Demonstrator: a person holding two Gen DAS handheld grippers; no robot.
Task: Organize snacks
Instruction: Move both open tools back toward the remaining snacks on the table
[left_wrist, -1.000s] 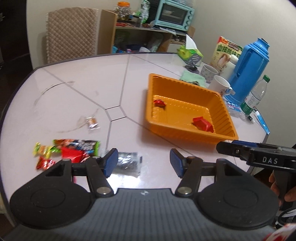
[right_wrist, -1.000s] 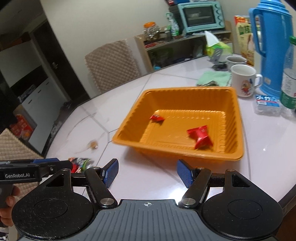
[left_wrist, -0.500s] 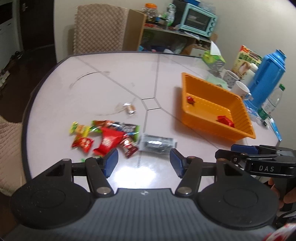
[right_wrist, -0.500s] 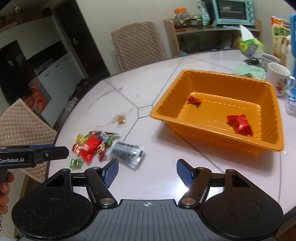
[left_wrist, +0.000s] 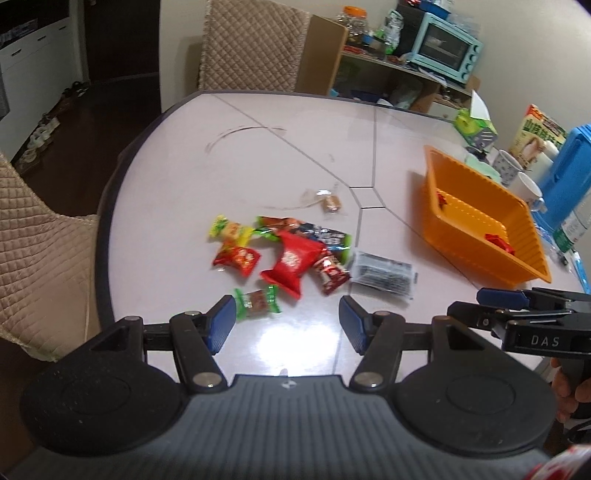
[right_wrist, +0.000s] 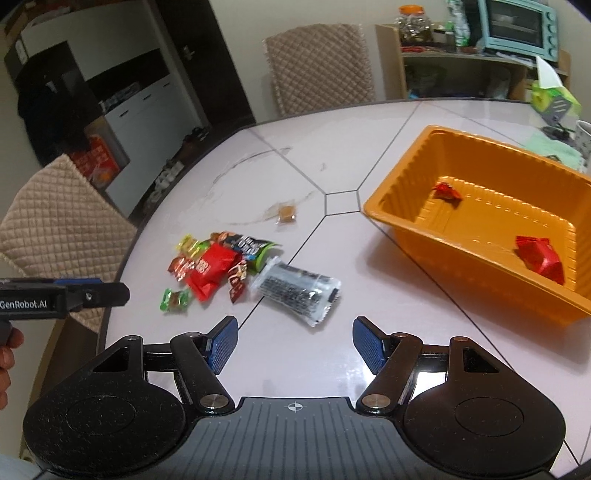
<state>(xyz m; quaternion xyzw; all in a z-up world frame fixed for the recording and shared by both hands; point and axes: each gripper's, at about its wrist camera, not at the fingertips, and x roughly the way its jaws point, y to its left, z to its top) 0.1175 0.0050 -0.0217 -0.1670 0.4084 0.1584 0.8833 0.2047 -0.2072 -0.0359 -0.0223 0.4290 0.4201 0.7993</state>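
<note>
A pile of wrapped snacks lies on the pale table: a big red packet (left_wrist: 295, 260) (right_wrist: 210, 267), a green-ended candy (left_wrist: 257, 301) (right_wrist: 175, 300), a dark clear packet (left_wrist: 382, 275) (right_wrist: 297, 290) and a lone brown candy (left_wrist: 330, 202) (right_wrist: 286, 214). An orange tray (left_wrist: 476, 243) (right_wrist: 461, 251) to the right holds two red snacks (right_wrist: 539, 258). My left gripper (left_wrist: 286, 323) is open and empty, just short of the pile. My right gripper (right_wrist: 293, 345) is open and empty, near the dark packet.
Mugs (left_wrist: 528, 188), a blue thermos (left_wrist: 569, 177), a bottle and a tissue box (left_wrist: 474, 127) stand behind the tray. Quilted chairs (left_wrist: 33, 221) (right_wrist: 321, 66) stand at the table's left and far side. The table edge curves close at left.
Both grippers swung left, away from the tray and toward the snack pile. The pile now sits in front of both. Jaws stayed open.
</note>
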